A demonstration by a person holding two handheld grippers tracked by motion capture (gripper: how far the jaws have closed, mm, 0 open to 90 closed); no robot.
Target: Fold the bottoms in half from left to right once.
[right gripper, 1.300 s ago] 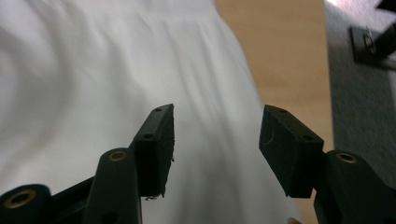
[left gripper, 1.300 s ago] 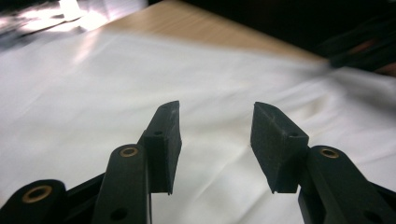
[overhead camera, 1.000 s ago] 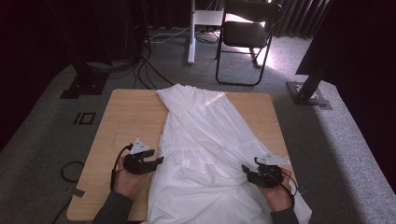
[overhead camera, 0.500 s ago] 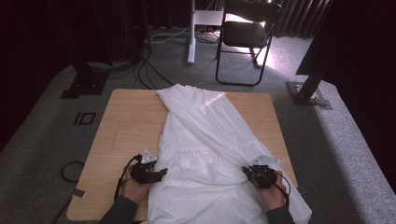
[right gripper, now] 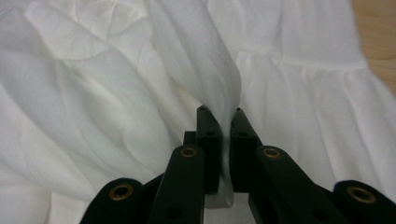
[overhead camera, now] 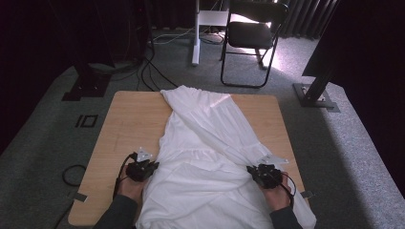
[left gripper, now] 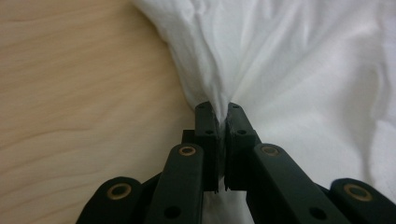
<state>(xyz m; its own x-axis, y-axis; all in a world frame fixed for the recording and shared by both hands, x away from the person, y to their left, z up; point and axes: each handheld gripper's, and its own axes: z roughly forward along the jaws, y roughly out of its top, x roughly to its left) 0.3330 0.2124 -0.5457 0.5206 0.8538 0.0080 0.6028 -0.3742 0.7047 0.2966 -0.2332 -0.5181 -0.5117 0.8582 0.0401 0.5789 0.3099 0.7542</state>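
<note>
At the near edge of the light wooden table [overhead camera: 129, 119], the person's two hands come in from the bottom of the high view, each with a black two-jaw gripper. The left gripper [overhead camera: 152, 165] sits at the left edge of the white, thin, gathered fabric garment [overhead camera: 205, 143]. Its jaws have just been closing and now stand pressed together on a pinched fold of the cloth. In the left gripper view the fabric [left gripper: 280, 70] rises in a tight ridge out of the narrow slit between the fingertips [left gripper: 205, 122], with bare wood just to the left of them.

The right gripper [overhead camera: 253, 171] sits on the garment's right side, near the table's right edge. Its jaws have just been closing too, and they clamp a fold of the same cloth. The right gripper view shows the fold [right gripper: 196, 60] standing up from between the fingertips [right gripper: 208, 123], with a bit of cloth hanging below them.

Beyond the grippers the garment runs up the middle of the table, narrowing to its far edge. Past the table, on the grey carpet, stands a black folding chair [overhead camera: 253, 33].
</note>
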